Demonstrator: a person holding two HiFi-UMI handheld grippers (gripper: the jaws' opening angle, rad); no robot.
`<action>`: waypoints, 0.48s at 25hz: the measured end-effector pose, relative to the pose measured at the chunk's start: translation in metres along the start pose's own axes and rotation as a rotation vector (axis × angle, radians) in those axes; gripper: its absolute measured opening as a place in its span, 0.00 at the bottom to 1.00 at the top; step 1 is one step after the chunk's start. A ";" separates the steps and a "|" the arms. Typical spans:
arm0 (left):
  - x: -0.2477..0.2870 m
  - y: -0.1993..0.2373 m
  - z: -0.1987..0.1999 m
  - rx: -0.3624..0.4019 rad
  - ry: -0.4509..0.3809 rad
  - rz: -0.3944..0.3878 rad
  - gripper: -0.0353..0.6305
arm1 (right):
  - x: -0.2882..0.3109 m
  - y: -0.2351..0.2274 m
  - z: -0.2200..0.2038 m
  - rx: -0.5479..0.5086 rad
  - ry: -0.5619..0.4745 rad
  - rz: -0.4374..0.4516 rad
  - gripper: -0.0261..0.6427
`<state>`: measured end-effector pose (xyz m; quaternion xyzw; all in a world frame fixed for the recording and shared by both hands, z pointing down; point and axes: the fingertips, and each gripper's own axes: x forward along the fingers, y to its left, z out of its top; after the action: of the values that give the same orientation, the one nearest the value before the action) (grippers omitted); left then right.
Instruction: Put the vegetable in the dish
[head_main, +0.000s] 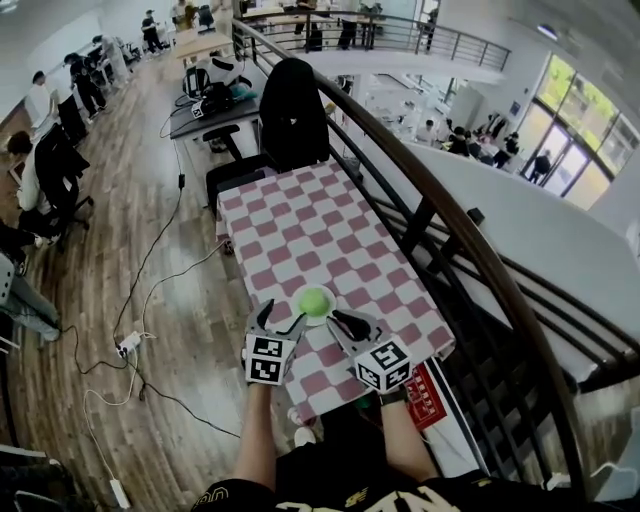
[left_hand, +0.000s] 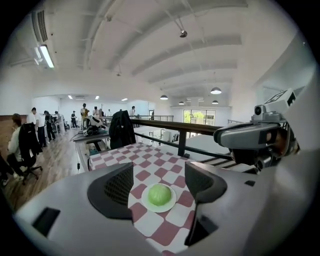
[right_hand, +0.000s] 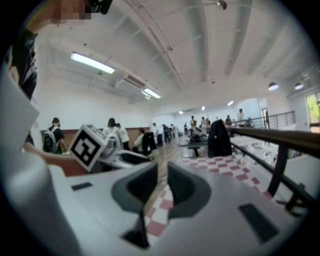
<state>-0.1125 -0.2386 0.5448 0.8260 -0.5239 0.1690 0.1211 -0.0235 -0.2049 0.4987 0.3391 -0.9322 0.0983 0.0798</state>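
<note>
Checkered worktop (head_main: 300, 220) beside a railing (head_main: 420, 170) carried the green vegetable (head_main: 316, 301), sitting in its white dish (head_main: 322, 320) near the front edge. I saw my left tool (head_main: 283, 318) spread wide and empty, and my right tool (head_main: 342, 320) nearly pressed together, gripping nothing.

This is a big open-plan office on an upper gallery: people (head_main: 38, 100) sit on black swivel chairs (head_main: 55, 170) by long grey desks (head_main: 215, 115) on a brown wood-plank floor (head_main: 190, 370) (loose black and white cables (head_main: 150, 292) trail across it), under white ceiling strip lights (right_hand: 92, 63), beside a dark metal railing (head_main: 440, 205) overlooking a glass-fronted lower hall (head_main: 575, 140).
</note>
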 end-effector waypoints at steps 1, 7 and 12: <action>-0.008 0.000 0.006 0.003 -0.021 0.010 0.55 | -0.002 0.002 0.007 -0.009 -0.015 -0.018 0.14; -0.054 -0.001 0.045 -0.051 -0.146 0.042 0.38 | -0.010 0.018 0.044 -0.046 -0.100 -0.077 0.11; -0.089 0.000 0.070 -0.015 -0.247 0.110 0.20 | -0.011 0.040 0.063 -0.050 -0.127 -0.098 0.07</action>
<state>-0.1368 -0.1911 0.4445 0.8098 -0.5803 0.0684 0.0522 -0.0465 -0.1833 0.4302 0.3875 -0.9199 0.0493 0.0339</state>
